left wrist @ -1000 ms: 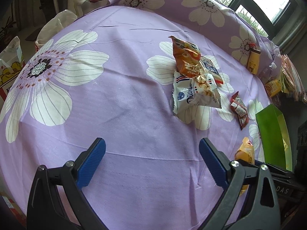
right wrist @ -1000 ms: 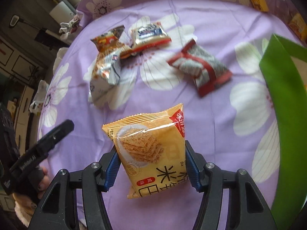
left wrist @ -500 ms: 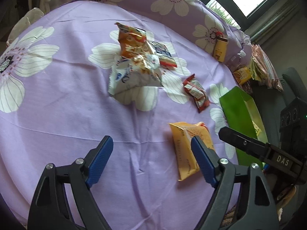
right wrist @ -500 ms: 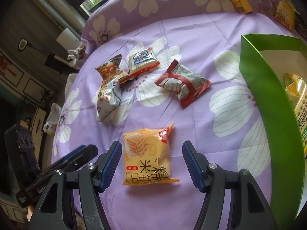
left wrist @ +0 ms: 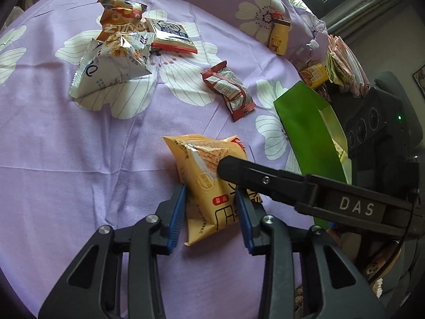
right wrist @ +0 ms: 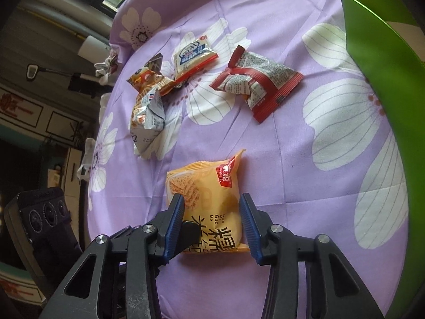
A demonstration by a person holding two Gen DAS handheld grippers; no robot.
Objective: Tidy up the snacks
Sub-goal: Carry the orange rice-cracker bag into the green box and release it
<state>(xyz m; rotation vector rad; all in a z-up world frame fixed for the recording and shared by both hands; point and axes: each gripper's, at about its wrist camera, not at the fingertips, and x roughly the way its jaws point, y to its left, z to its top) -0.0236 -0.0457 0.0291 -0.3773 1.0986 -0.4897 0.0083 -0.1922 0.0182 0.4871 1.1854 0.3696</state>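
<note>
Between both tongs, left point(left wrist: 209, 212) and right point(right wrist: 212, 220), which have just closed, we clench the yellow rice-cracker packet point(left wrist: 212, 186); beyond them four snacks remain unsorted beside the green box point(left wrist: 305, 133).

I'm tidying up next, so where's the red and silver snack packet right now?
The red and silver packet lies loose on the purple flowered cloth, between the green box and the three-packet pile, beyond the yellow packet.

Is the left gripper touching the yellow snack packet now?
Touching. In the left wrist view the left gripper has both blue pads pressed against the sides of the yellow snack packet, with no gap visible.
</note>
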